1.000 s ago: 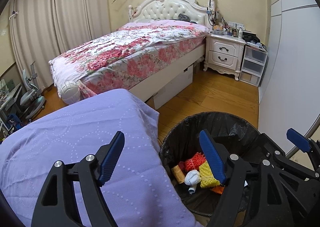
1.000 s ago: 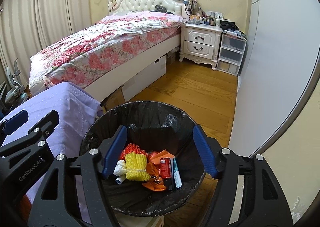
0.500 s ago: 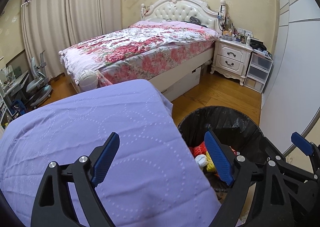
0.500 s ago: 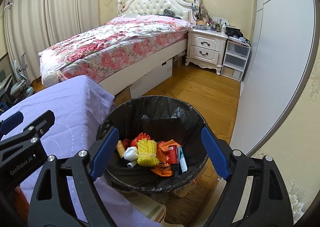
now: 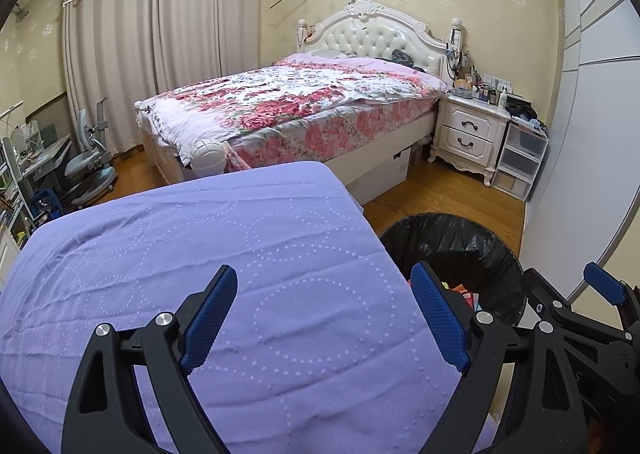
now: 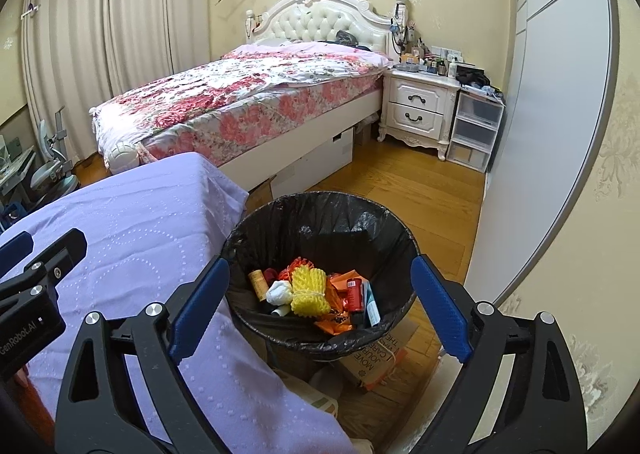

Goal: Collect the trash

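Note:
A round bin with a black liner stands on the wood floor beside the purple-covered table. It holds trash: a yellow foam net, a white wad, orange wrappers and a red can. My right gripper is open and empty above the bin's near side. My left gripper is open and empty above the purple cloth, with the bin to its right. The right gripper's body shows at the lower right of the left wrist view.
A bed with a floral cover stands beyond the table, with a white nightstand and plastic drawers to its right. A wardrobe lines the right wall. A cardboard box lies by the bin's base. A desk chair is far left.
Both grippers have risen and drawn back from the bin. The left one has shifted left over the purple cloth. Both stay open and empty.

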Tool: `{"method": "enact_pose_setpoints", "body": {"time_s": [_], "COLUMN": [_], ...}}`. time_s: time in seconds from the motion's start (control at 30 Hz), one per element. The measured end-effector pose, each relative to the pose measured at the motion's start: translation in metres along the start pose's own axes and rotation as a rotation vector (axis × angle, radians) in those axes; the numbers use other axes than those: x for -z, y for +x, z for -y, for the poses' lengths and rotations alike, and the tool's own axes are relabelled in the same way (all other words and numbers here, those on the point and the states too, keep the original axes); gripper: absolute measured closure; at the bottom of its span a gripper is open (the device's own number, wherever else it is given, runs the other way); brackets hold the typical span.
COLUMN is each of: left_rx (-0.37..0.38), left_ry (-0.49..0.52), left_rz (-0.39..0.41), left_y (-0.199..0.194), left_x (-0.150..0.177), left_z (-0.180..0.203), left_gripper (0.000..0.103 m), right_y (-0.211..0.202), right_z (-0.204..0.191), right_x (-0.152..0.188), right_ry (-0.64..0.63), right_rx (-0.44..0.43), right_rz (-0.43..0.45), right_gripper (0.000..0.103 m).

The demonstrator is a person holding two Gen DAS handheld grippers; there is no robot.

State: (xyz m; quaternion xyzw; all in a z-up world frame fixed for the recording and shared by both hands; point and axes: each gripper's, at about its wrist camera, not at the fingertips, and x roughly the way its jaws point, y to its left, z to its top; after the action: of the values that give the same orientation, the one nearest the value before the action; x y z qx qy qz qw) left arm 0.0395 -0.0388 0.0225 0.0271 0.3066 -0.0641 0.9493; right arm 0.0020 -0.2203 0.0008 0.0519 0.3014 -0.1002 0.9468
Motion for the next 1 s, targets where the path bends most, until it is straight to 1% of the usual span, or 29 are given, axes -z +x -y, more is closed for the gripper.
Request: {"method": "enact_pose_setpoints", "body": {"time_s": [0.2, 0.47, 1.0], "left_rx": [-0.022, -0.03, -0.029], "left_ry": [-0.001, -0.033, -0.038], "left_rz": [0.003, 0.017, 0.026], "left_y": [-0.012, -0.023, -0.031], "left_x": [0.011, 0.014, 0.012], "left_z": [-0.005, -0.013, -0.016], "left_gripper": [0.017, 0.017, 0.017], "right_y": [-0.015, -0.034, -0.041], "right_z": [-0.003, -0.009, -0.012], "right_x": [0.007, 0.011, 0.011], "right_ry": [-0.006, -0.028, -0.036], "right_rx": [-0.008, -0.022, -0.026], "right_rz": [0.012, 0.042, 0.053], "right_gripper": [0.013, 0.012, 0.012]}}
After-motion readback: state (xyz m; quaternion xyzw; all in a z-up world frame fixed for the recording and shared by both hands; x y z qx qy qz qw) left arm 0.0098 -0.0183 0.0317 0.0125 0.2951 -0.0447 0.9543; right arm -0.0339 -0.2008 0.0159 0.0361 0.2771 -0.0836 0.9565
